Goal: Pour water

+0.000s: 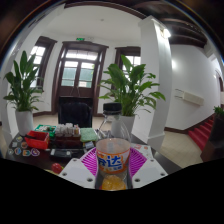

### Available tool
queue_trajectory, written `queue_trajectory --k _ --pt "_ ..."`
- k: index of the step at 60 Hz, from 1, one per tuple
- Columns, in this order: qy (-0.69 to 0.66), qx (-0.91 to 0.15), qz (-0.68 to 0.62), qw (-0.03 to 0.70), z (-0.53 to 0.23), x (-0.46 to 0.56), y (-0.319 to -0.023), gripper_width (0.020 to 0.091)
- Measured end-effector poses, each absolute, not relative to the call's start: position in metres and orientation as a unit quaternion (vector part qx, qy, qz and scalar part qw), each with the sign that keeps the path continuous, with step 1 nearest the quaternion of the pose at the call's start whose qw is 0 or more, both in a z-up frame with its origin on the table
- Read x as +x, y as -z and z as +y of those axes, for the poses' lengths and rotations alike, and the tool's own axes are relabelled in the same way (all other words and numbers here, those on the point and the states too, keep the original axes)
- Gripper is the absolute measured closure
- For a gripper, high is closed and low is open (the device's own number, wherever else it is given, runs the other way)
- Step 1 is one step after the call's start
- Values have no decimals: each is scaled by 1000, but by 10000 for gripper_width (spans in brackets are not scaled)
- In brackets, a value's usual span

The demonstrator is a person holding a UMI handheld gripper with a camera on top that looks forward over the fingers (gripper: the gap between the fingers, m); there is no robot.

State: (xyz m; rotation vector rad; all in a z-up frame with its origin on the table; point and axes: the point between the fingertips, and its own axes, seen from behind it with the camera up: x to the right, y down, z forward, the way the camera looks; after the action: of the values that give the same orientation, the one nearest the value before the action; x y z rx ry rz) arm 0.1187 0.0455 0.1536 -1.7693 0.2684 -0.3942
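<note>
Bottle [113,163] w/ a purple-and-orange label and amber liquid stands upright right between the gripper [113,175] fingers, close in. Pale fingers [80,168] flank it on both sides, pads look snug against the label, so it reads as gripped, not loose; bottle's base is hidden, so can't say if it's lifted or resting on the table [150,152]. No cap visible from here.

Just beyond the bottle, toward the table's far edge, a clear glass vessel [121,124] w/ a dark top, prob. the thing to pour into, tho hard to be sure. Left of it along the far edge: a tray of small cups [66,131], then red and green boxes [38,139] toward the left end, some round lids or cans near the left corner.

Behind the table: two big potted plants [24,88], a dark wooden door [78,70], red stairs off right.

My read: grasp step done or nearly, pour not begun, bottle not tilted. Next needs a lift, carry fwd over the glass vessel, mouth lined up above its opening, then a slow tilt. If capped, that's a snag first.
</note>
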Motion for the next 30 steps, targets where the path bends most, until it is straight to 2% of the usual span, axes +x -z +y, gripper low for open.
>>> queue_trajectory --k 5,19,30 --pt "166 -773 118 601 48 126 -132 736" --pt "129 -743 157 637 40 137 -136 730" --pt "120 -744 162 637 36 137 -137 597"
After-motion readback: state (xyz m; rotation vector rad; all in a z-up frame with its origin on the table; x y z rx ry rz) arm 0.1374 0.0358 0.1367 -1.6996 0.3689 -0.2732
